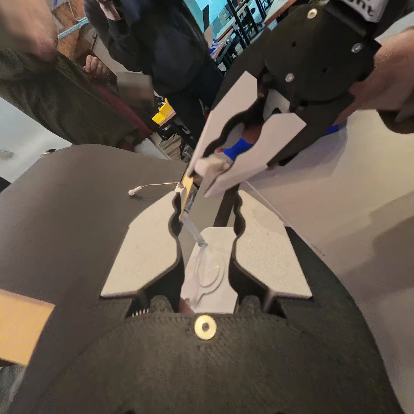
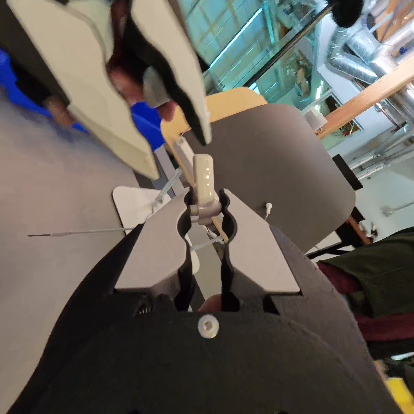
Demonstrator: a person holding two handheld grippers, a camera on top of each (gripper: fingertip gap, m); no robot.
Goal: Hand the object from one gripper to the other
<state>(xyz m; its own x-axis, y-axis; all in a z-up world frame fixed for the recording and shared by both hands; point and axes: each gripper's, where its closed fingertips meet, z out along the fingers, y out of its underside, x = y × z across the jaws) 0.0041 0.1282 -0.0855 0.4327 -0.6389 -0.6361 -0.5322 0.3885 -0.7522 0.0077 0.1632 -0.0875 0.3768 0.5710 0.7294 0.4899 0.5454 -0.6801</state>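
Here: right gripper (image 2: 205, 201) pinches white object (image 2: 202, 177) | left gripper (image 1: 206, 215) agape, empty | grey table (image 1: 336, 190) | ceiling ducts (image 2: 358, 56)

The left tool (image 2: 179, 156) is smeared by motion in the right wrist view, its body cut off by the top edge. The white clip (image 2: 202, 190) vanishes between the right tool's (image 2: 205, 206) fingers. Behind the bench (image 1: 89, 201), 2 people run out of frame.

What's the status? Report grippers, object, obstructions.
Right gripper shut on white clip. Left gripper open, empty, close by the clip. Black mat below; nothing between the grippers.
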